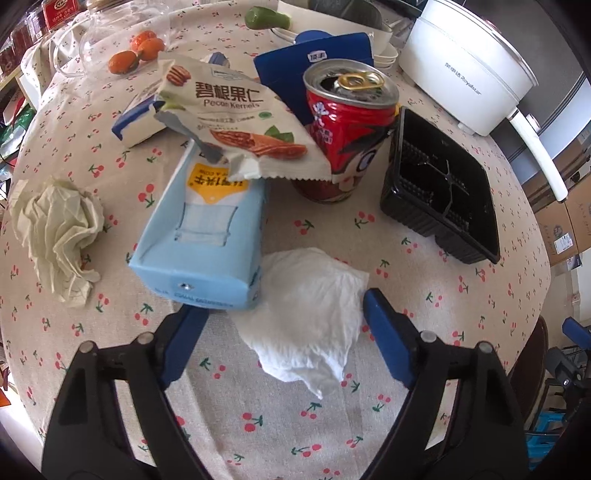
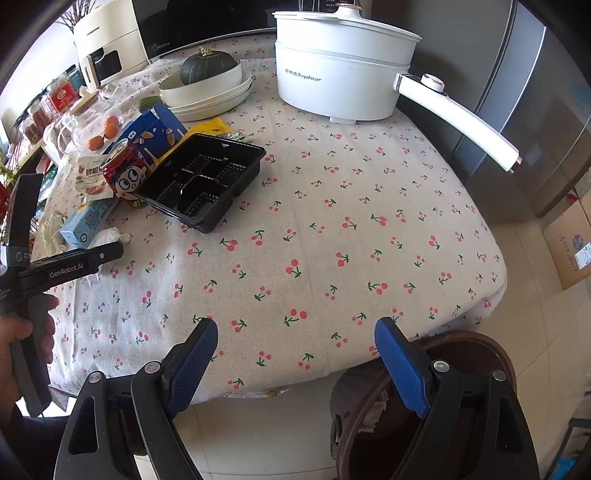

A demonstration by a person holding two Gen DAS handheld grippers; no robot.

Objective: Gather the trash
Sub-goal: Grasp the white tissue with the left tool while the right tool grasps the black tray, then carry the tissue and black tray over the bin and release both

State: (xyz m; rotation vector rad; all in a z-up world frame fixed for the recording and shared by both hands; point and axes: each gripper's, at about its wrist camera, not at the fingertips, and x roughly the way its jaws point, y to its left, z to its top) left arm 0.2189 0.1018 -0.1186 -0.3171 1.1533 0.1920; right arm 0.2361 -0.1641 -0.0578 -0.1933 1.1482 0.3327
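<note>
On the table, the tissue lies before the carton. A pecan wrapper leans on the can, with the tray to its right.

A pecan bag covers the top of a light blue carton and part of a red can. The can hides the lower corner of a dark blue box. The left wrist view's top edge cuts off a glass jar. A brown bin sits half behind the right gripper.
</note>
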